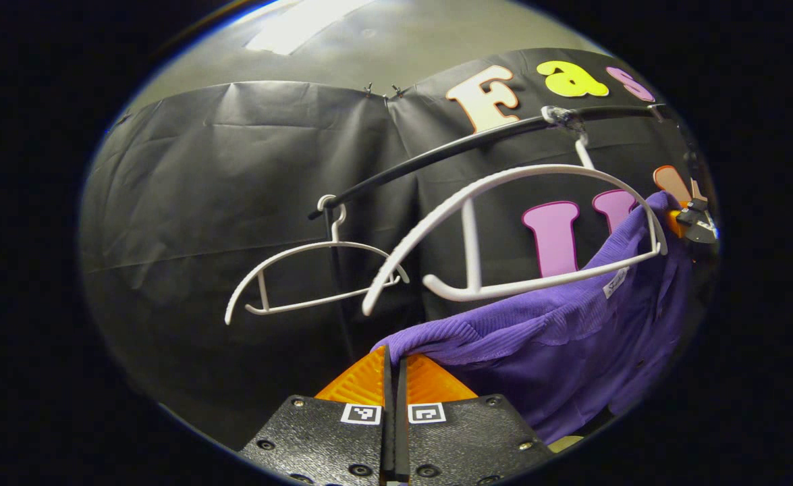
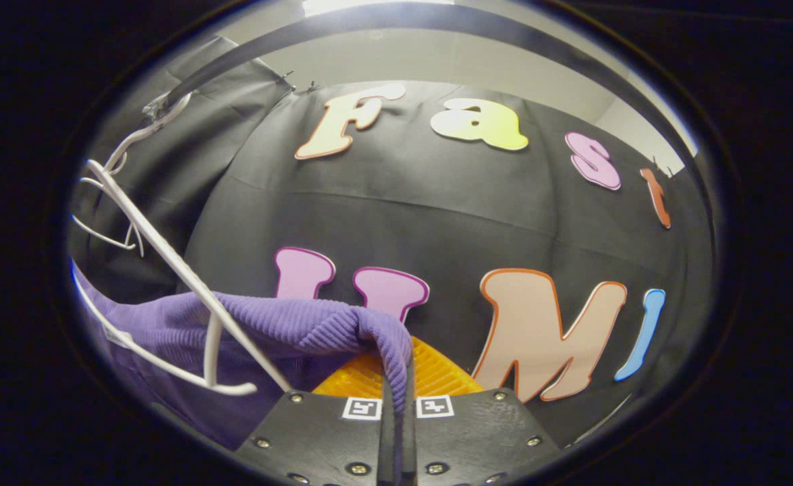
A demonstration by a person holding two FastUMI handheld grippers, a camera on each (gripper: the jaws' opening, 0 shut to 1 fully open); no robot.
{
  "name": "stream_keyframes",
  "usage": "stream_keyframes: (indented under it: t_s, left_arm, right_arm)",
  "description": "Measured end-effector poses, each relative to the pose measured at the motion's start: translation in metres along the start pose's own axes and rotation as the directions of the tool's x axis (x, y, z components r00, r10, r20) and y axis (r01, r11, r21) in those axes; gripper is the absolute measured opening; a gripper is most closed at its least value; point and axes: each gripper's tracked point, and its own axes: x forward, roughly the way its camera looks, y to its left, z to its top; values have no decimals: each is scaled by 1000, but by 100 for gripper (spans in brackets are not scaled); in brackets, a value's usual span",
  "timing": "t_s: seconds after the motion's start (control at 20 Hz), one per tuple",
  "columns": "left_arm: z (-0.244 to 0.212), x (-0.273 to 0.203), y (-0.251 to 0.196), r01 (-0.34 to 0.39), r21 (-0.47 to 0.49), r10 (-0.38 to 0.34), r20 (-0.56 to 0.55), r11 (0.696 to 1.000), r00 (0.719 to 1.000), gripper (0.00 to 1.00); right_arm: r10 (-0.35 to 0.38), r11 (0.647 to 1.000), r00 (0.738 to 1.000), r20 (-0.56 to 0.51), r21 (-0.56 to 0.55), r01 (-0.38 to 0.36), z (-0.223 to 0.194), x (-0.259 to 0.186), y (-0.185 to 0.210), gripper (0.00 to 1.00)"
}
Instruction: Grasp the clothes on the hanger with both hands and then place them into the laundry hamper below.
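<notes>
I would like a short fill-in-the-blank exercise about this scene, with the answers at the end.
1. Both grippers are shut on the ribbed ____ garment.
2. The white plastic hangers hang from a ____ rail.
3. In the left gripper view, the empty hanger hangs to the ____ of the hanger carrying the garment.

Answers: purple; black; left

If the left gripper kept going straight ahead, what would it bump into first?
The left gripper already pinches the purple shirt. Going straight on, it would probably push through that cloth and up toward the white hanger, then the black wall cloth. Depth is hard to judge.
</notes>
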Motion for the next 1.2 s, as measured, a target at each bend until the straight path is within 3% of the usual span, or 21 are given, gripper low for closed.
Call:
stream_keyframes:
  t_s: [0.35, 0.7, 1.2]
  left_arm:
    - [-12, -2, -38, 90, -4, -90, -21, 996, 996, 0]
    - [-22, -8, -70, 176, 17, -175, -41, 984, 984, 0]
    - [-52, -21, -130, 352, 24, -348, -98, 936, 932, 0]
  right_arm:
    - [-18, 999, 995, -99, -30, 15, -45, -23, -20, 5]
    - [5, 999, 984, -179, -45, -13, -82, -51, -16, 5]
    - [210, 974, 938, -277, -28, -227, -120, -119, 63, 4]
